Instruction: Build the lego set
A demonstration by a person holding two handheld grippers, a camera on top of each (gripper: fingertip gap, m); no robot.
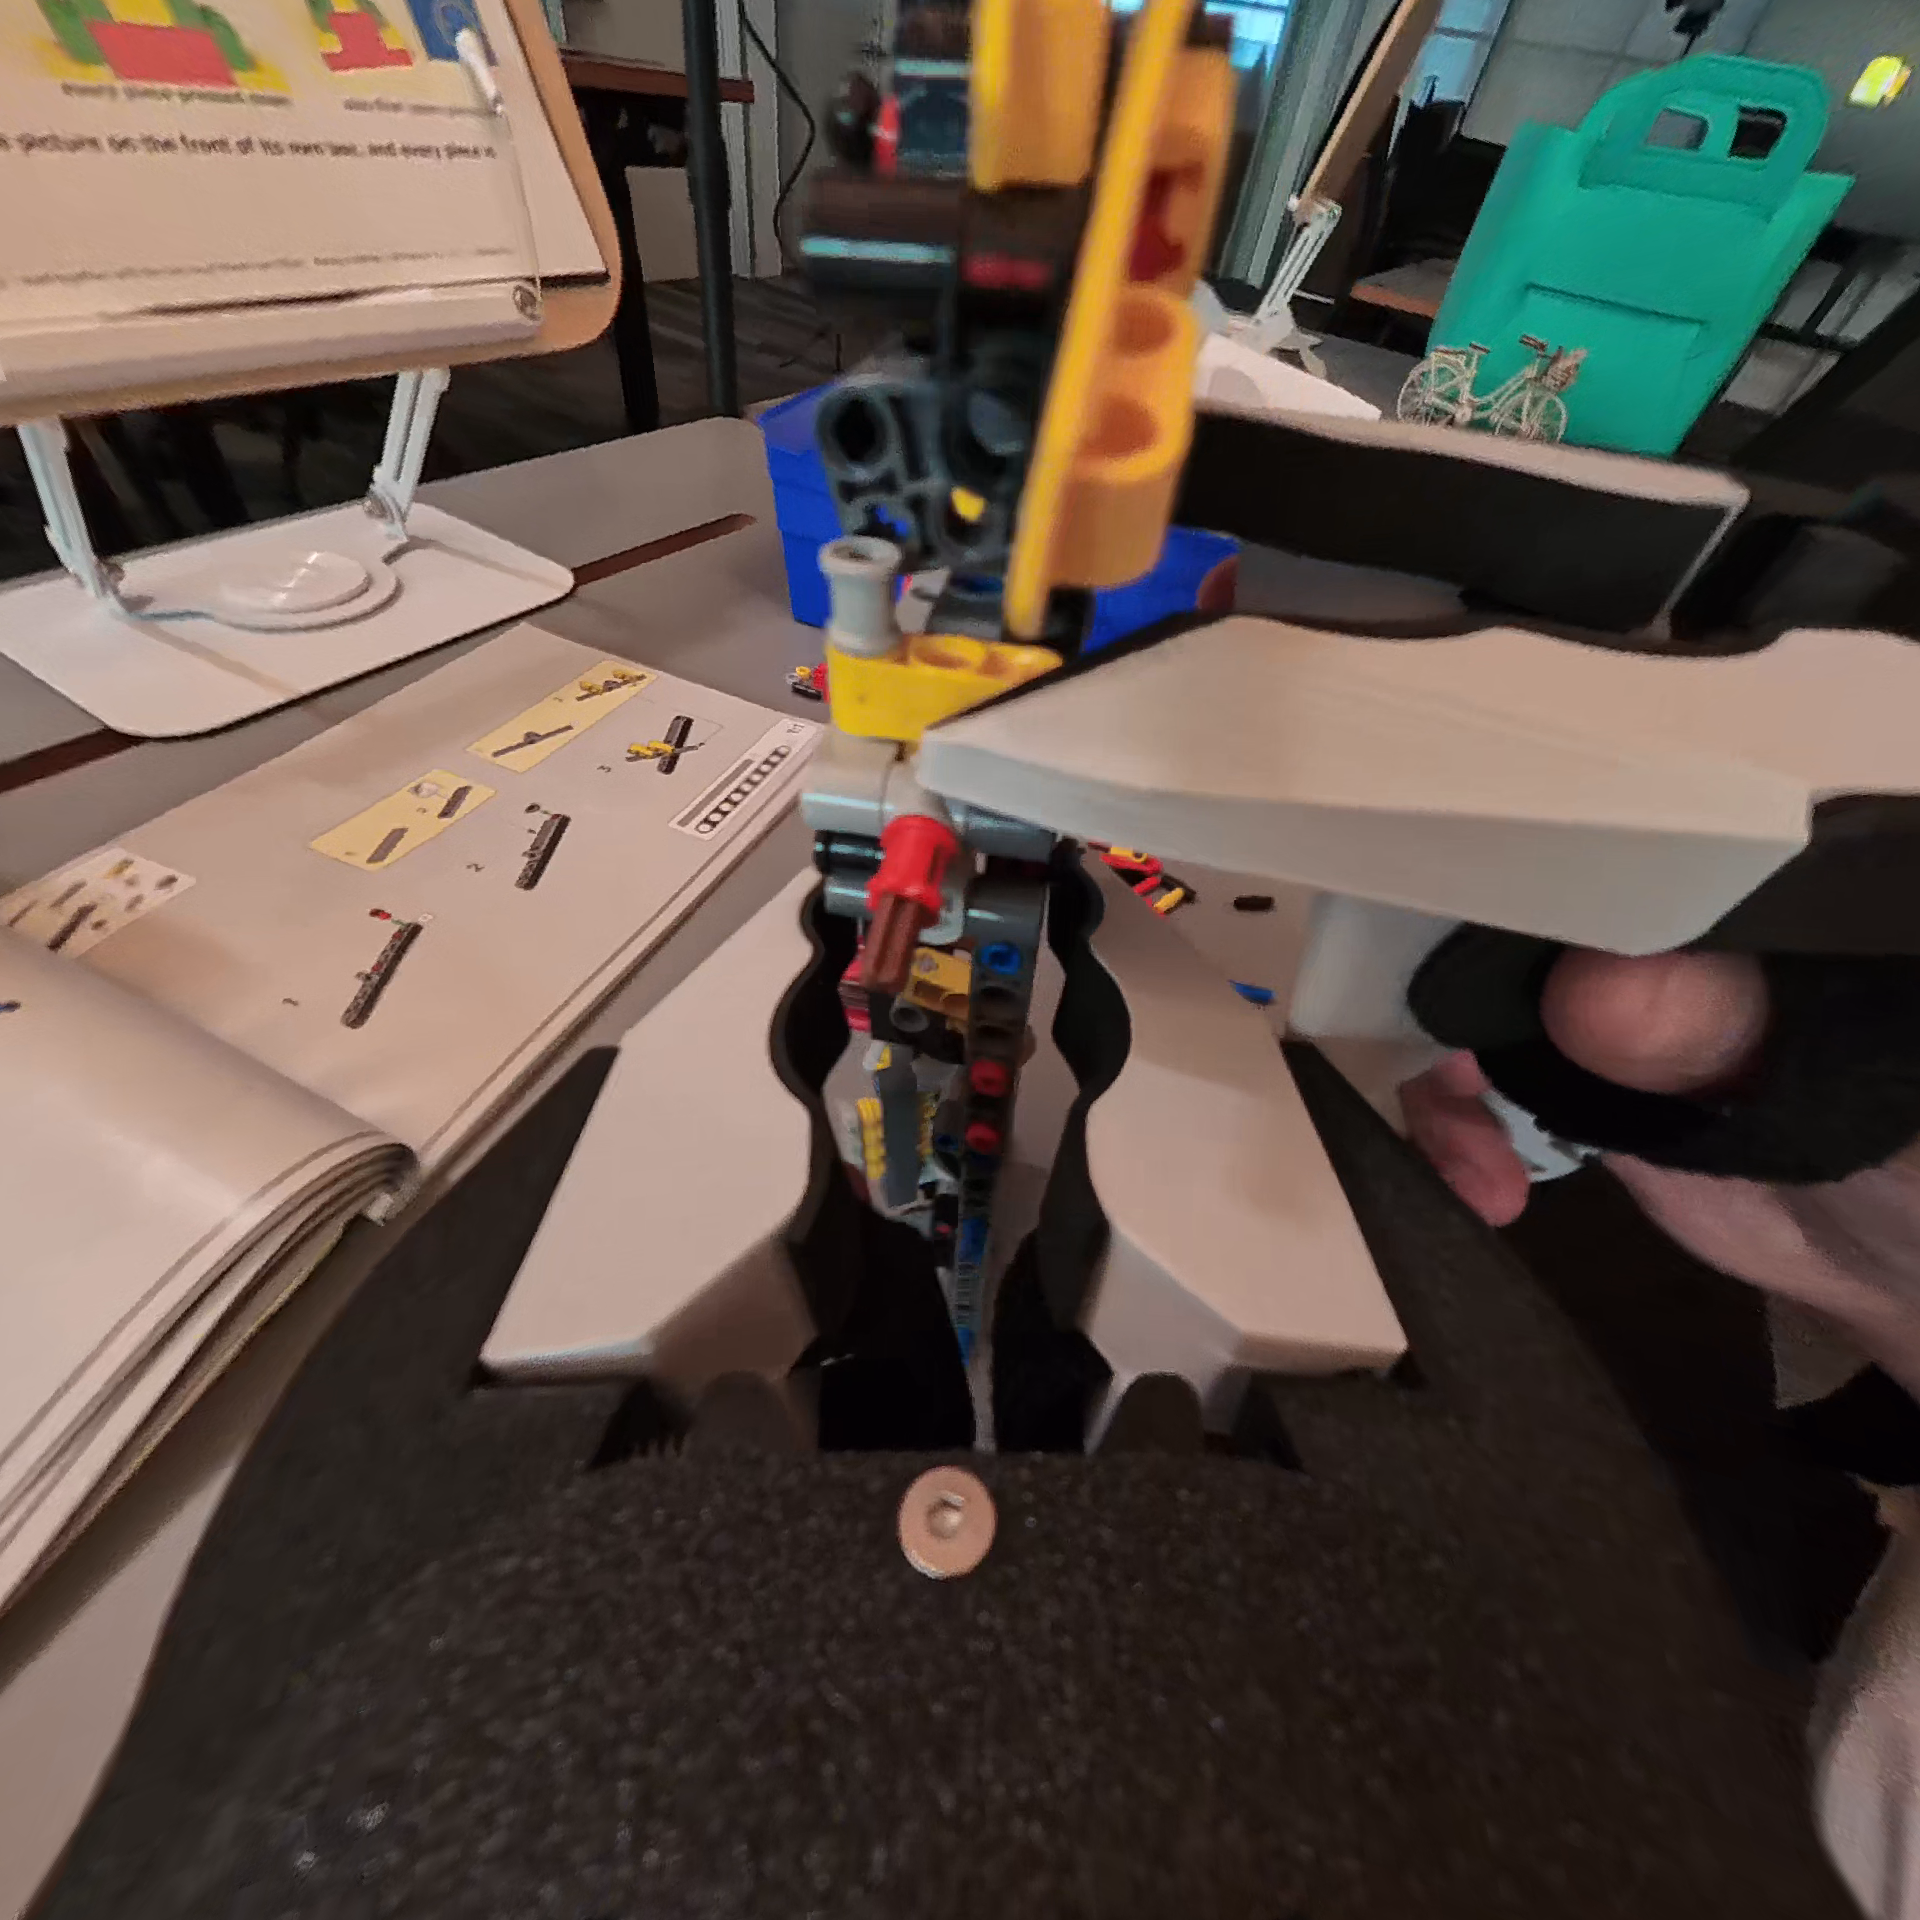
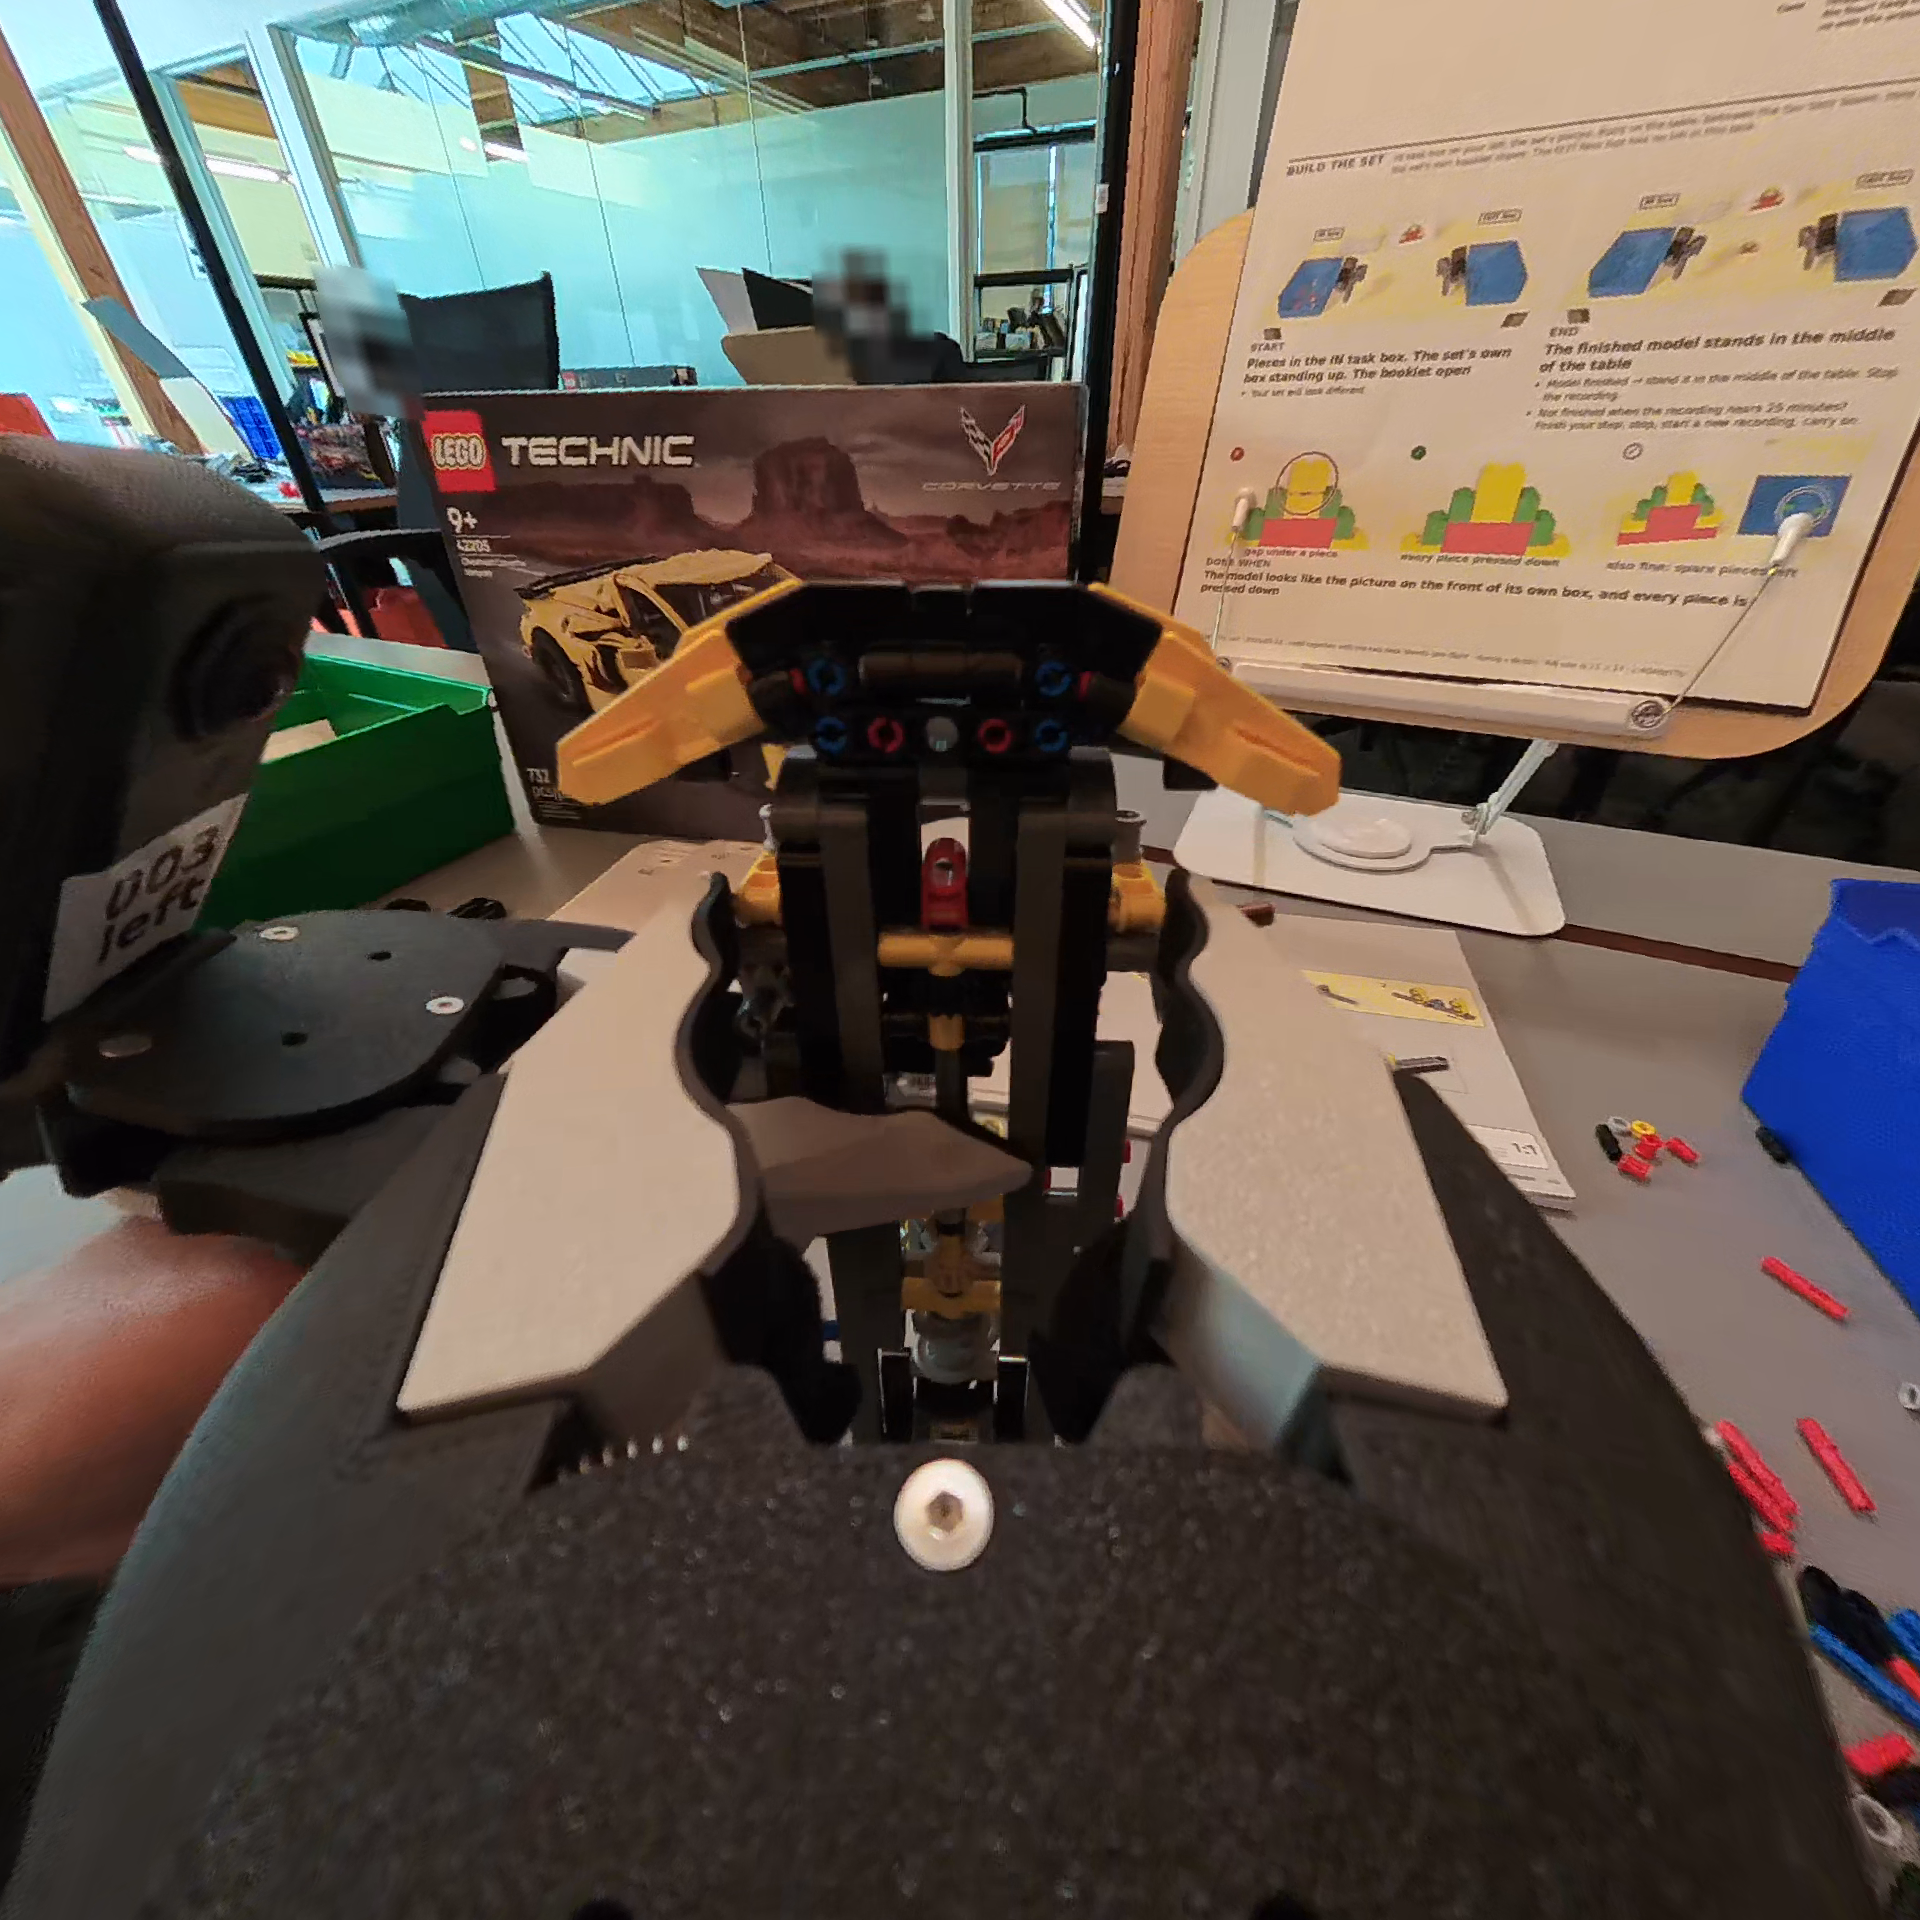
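Observation:
The part-built lego model [image 1: 935,935] is a long black frame with yellow panels, with red and blue pins showing in its beams. It stands upright off the table. My left gripper [image 1: 935,935] is shut on its lower frame. My right gripper's fingers [image 1: 1351,790] reach in from the right and clamp the model higher up, near a yellow beam. In the right wrist view, my right gripper [image 2: 951,935] is shut on the model [image 2: 935,727] across its width. The yellow wing panels rise above the fingers. One left gripper finger [image 2: 883,1153] shows between them.
An open instruction booklet [image 1: 416,935] lies at the left. A sheet on a stand [image 2: 1558,364], the set's box [image 2: 748,499], a green bin [image 2: 364,769] and a blue bin [image 2: 1839,1070] ring the work area. Loose red pins [image 2: 1808,1288] lie at the right. A person's hand [image 1: 1558,1091] holds the right gripper. One gripper's finger ends stand about 6 centimeters off the other's.

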